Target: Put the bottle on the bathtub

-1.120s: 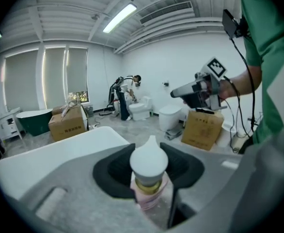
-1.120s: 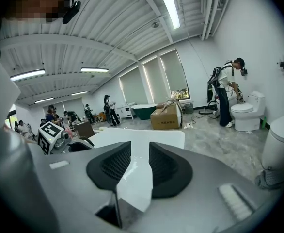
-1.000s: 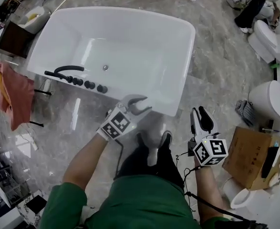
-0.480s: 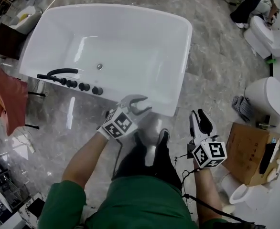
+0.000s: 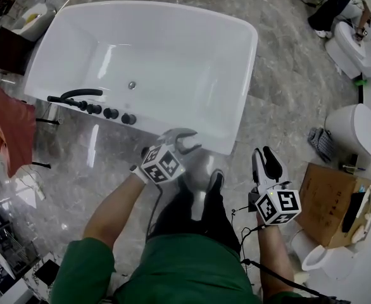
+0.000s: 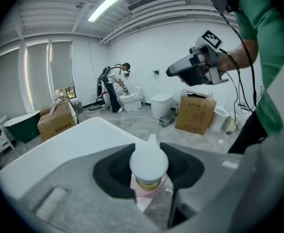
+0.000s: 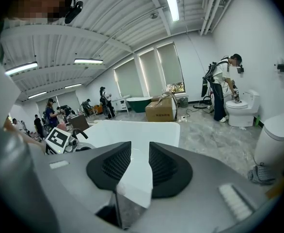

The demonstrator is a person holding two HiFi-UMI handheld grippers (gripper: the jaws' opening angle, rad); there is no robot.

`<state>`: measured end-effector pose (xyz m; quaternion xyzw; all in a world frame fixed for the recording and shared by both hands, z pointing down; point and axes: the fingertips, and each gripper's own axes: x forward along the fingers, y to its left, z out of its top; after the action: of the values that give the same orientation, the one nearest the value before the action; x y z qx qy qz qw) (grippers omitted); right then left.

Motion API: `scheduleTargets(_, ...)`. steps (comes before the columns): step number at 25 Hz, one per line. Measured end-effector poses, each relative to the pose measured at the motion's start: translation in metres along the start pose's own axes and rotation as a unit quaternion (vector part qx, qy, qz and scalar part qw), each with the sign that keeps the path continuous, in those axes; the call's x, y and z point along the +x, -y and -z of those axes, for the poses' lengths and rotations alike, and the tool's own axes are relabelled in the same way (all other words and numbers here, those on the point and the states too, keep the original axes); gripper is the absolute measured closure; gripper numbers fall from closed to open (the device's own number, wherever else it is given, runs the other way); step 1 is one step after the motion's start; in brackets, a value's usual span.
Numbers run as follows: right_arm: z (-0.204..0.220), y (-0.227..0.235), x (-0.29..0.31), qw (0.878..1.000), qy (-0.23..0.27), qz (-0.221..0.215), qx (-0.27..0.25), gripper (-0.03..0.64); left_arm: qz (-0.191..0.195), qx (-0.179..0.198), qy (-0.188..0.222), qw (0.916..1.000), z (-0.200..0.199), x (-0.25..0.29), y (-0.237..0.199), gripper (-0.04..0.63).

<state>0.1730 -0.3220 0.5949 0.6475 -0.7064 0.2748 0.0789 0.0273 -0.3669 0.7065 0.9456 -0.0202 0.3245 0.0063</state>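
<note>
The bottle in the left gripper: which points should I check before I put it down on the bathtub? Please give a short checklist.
1. Bottle held by the left gripper, fingers closed on it: ok.
2. Bottle above the bathtub rim: cannot tell; the gripper is at the rim's near edge.
3. Rim spot bare; faucet fittings stand farther left: ok.
4. Right gripper open, empty, away from the rim: ok.
5. Bottle upright: cannot tell.

The bathtub [image 5: 192,56] is glossy and smooth, the floor [image 5: 287,100] polished stone.
</note>
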Motion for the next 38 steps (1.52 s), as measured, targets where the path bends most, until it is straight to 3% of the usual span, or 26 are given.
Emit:
scheduleTargets(14,0.000,-0.001,-0.001,1.000,-0.004,-0.014,0.002,0.502,-0.022,0.004,-0.016,0.9996,0.003,0.000,-0.001,0.434)
scheduleTargets(18,0.001,-0.003,-0.006,1.000,-0.002,-0.022,0.001,0.502,-0.027,-0.010,-0.032,0.9991,0.011,0.002,0.005,0.409)
scheduleTargets(23,-0.003,-0.001,-0.013,1.000,0.004,-0.027,-0.001,0.502,-0.061,-0.041,-0.024,0.9970,0.013,-0.002,0.003,0.357)
scheduleTargets(30,-0.011,-0.002,-0.025,0.999,0.013,-0.040,-0.003,0.502,-0.106,-0.065,0.014,0.9921,-0.015,-0.027,0.001,0.336)
scheduleTargets(35,-0.020,-0.004,-0.038,0.998,0.024,-0.053,-0.010,0.502,-0.153,-0.116,0.073,0.9788,-0.054,-0.062,-0.003,0.336)
scheduleTargets(38,-0.028,-0.009,-0.046,0.997,0.034,-0.063,-0.015,0.502,-0.176,-0.125,0.098,0.9714,-0.074,-0.081,0.001,0.339)
